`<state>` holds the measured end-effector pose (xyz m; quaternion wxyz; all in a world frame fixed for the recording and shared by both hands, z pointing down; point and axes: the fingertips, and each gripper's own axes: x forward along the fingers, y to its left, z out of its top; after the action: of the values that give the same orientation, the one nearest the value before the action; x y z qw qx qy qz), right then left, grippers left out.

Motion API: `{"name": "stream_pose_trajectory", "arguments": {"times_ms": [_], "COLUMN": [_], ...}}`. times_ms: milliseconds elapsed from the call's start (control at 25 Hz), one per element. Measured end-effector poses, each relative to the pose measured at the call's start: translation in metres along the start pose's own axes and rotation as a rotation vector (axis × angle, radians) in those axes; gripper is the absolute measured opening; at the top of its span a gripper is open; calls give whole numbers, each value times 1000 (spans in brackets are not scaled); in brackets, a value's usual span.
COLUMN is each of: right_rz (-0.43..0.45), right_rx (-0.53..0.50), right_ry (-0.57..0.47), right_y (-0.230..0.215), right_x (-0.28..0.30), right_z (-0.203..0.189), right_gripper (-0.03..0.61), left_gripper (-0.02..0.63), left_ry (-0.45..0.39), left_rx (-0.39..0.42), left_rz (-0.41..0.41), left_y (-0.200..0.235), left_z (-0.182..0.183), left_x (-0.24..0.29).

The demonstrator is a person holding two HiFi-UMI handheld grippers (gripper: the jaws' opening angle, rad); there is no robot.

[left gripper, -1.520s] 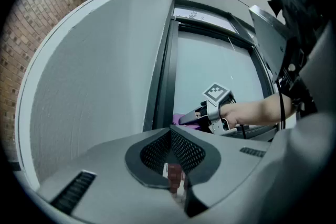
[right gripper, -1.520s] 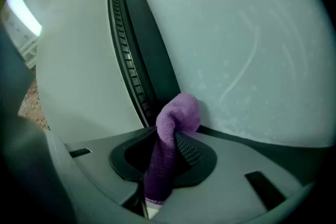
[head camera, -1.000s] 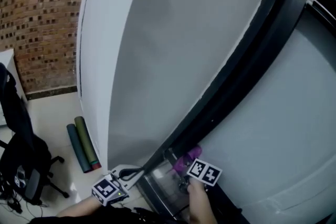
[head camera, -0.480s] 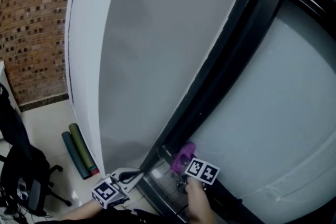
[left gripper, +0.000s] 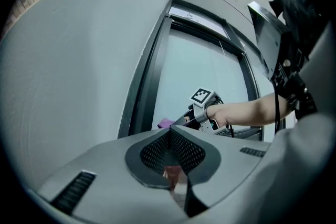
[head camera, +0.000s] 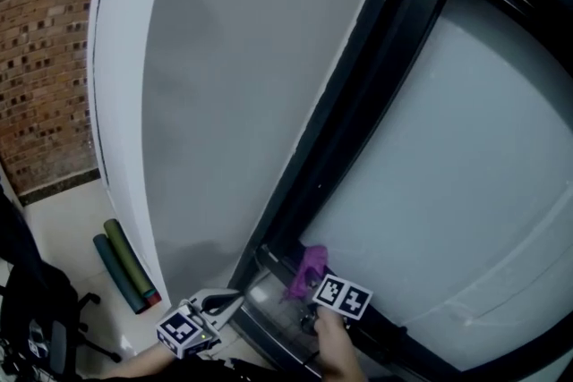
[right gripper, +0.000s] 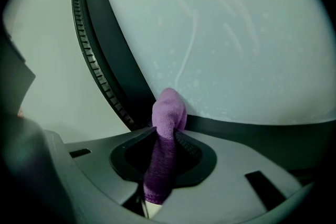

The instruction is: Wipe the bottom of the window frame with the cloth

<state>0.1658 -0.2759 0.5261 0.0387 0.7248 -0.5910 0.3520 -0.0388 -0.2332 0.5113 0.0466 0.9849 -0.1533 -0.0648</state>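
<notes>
Wiping seemingly just begun: right tool (right gripper: 167, 134) clenched on purple cloth (right gripper: 169, 107), cloth tip pressed into lower-centre corner where dark window frame (right gripper: 252, 131) meets glass (right gripper: 236, 34), stretch toward lower right apparently left to wipe, left tool (left gripper: 170, 132) closed, empty, idle.

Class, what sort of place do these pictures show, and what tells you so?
Probably an office or workroom: a tall dark window frame, a brick wall, and an office chair near rolled mats on the floor.
</notes>
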Motion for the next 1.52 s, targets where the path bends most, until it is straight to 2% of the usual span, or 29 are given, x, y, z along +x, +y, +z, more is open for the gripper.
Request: {"name": "stream_pose_trajectory", "arguments": {"times_ms": [720, 1200, 1520], "right_rz": [-78, -171, -213], "right_rx": [111, 184, 237], "right_ry": [-86, -155, -199], "right_y": [-49, -80, -90], "right_x": [-46, -77, -89], "right_z": [-17, -31, -35], "right_gripper": [86, 86, 86], "left_gripper": [5, 5, 5], "left_ry": [37, 71, 94], "left_rx": [-10, -2, -31], "left_rz": [-185, -331, -358], "left_y": [-33, -53, -46], "left_z": [-13, -24, -32], "left_x": [42, 63, 61]}}
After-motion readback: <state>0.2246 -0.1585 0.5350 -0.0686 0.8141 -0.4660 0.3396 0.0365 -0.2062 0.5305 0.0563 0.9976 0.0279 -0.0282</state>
